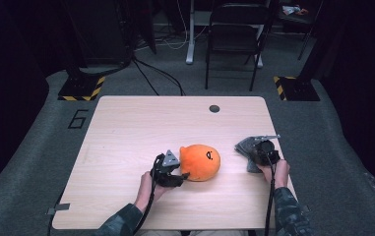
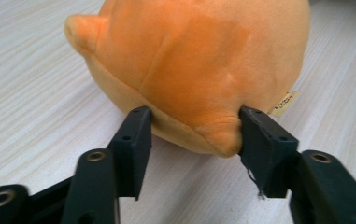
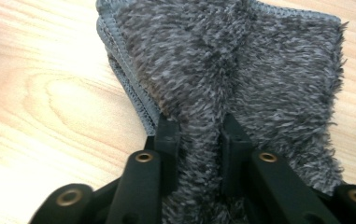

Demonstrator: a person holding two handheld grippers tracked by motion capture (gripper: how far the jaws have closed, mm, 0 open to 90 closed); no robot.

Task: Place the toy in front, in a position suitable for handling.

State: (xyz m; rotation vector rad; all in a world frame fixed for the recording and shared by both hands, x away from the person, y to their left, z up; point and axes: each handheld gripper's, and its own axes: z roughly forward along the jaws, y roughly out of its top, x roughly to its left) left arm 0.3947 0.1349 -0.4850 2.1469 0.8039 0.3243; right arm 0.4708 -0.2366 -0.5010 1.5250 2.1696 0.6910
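While our left gripper (image 2: 194,128) pinches the near bottom bulge of the orange plush toy (image 2: 199,65), jaws part-closed with both pads pressing the fabric, our right gripper (image 3: 199,135) is clamped tight on a fold of the grey fuzzy cloth (image 3: 241,70). Toy sits mid-table (image 1: 126,128), cloth near the right edge, well apart.

The high view looks forward and down on the surface (image 1: 140,123) from the person's side. Each gripper view sits low and close: one facing the orange plush (image 2: 199,65), one the grey cloth (image 3: 259,70), both seen above.
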